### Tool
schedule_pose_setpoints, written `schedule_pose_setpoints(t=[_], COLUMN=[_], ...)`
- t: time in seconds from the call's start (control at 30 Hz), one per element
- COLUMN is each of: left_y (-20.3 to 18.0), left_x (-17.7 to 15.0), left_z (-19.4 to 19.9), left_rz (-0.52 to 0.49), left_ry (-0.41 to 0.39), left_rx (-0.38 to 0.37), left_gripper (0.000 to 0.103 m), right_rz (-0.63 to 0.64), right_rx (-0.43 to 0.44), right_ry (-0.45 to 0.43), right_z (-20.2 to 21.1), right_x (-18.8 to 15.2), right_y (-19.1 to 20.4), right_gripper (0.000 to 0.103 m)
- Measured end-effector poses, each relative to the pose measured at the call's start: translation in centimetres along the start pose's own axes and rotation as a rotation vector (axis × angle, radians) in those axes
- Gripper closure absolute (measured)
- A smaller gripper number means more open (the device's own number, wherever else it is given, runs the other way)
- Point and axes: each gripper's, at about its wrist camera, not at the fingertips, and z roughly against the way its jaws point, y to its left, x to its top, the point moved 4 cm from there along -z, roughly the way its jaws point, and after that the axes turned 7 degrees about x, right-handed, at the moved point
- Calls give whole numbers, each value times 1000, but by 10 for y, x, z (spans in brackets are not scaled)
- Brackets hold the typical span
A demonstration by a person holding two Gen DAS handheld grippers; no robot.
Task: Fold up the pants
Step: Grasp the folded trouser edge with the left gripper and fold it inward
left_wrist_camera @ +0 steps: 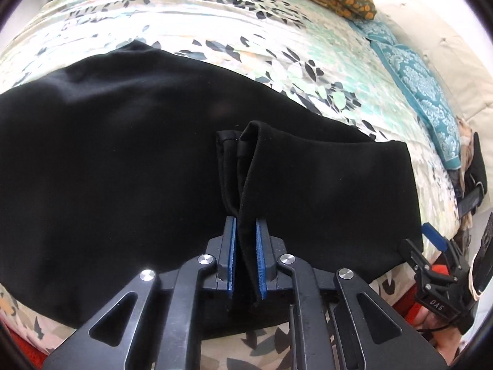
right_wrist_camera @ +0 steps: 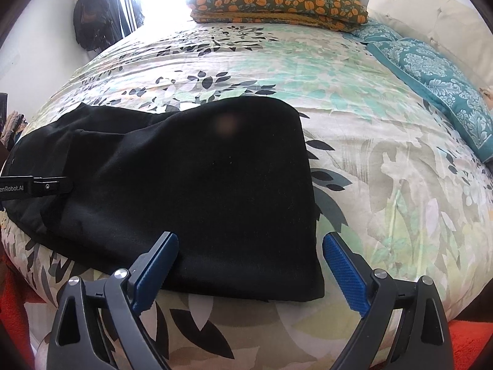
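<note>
Black pants point(left_wrist_camera: 123, 154) lie folded on a leaf-print bedspread point(left_wrist_camera: 215, 30). My left gripper point(left_wrist_camera: 245, 225) is shut on a raised edge of the pants, pinched between its blue pads. In the right wrist view the pants point(right_wrist_camera: 200, 185) lie flat, with their near right corner between my fingers. My right gripper point(right_wrist_camera: 249, 243) is open just above that corner and holds nothing. The left gripper's tip point(right_wrist_camera: 46, 185) shows at the left edge on the fabric. The right gripper point(left_wrist_camera: 431, 259) shows in the left wrist view at the pants' right edge.
An orange-flowered pillow point(right_wrist_camera: 277, 0) lies at the far side of the bed. A teal patterned pillow point(right_wrist_camera: 431, 77) and a cream headboard point(right_wrist_camera: 416, 9) are at the right. Dark clothes point(right_wrist_camera: 92, 15) hang at the far left. Red floor point(right_wrist_camera: 468, 345) shows below the bed edge.
</note>
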Motion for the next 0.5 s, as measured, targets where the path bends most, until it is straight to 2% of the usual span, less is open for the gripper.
schedule_pose_setpoints(t=[0.13, 0.23, 0.3, 0.4, 0.47, 0.5], left_y=[7, 15, 22, 28, 26, 24], left_x=[3, 7, 6, -4, -9, -11], left_z=[31, 50, 51, 31, 16, 13], left_rz=[27, 14, 9, -8, -54, -75], left_ry=[-66, -104, -106, -63, -57, -63], left_rx=[-29, -13, 9, 57, 119, 143], left_gripper=[95, 95, 95, 94, 93, 90], right_rz=[-37, -58, -63, -56, -21, 7], right_rx=[-7, -25, -23, 3, 21, 2], right_ry=[-81, -156, -176, -101, -10, 46], right_z=[21, 39, 43, 26, 5, -7], right_x=[6, 11, 13, 8, -3, -9], right_y=[-9, -15, -15, -8, 2, 7], right_gripper=[9, 9, 9, 9, 9, 9])
